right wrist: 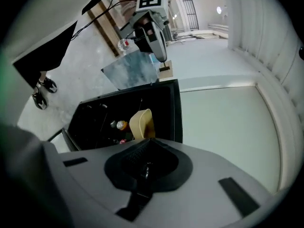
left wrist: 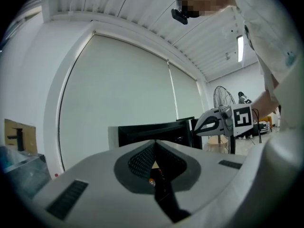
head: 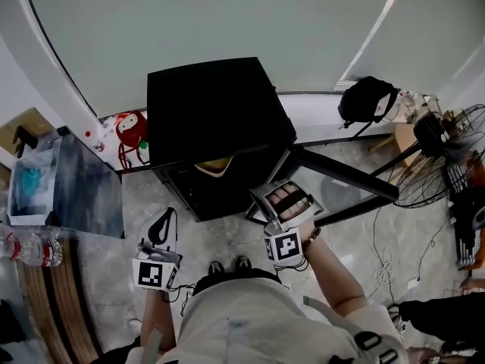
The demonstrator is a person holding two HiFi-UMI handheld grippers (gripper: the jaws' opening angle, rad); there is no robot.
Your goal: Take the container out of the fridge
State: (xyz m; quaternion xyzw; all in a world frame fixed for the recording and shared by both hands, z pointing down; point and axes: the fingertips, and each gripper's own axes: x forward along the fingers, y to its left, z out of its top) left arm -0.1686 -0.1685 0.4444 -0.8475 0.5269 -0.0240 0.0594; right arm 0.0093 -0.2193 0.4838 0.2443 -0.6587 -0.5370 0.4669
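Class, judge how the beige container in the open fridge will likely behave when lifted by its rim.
The container looks like thin, smooth plastic, so it is probably light and somewhat flexible at the rim. Its smooth wall may slip in a pinch. A small bottle stands close by, so a sideways drag might topple that.

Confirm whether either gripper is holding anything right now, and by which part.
Nothing is held. The left gripper and the right gripper both have their fingers shut together, empty. The tan container sits inside the open fridge, clear of both.

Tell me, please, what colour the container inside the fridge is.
Pale tan; the container shows best in the right gripper view.
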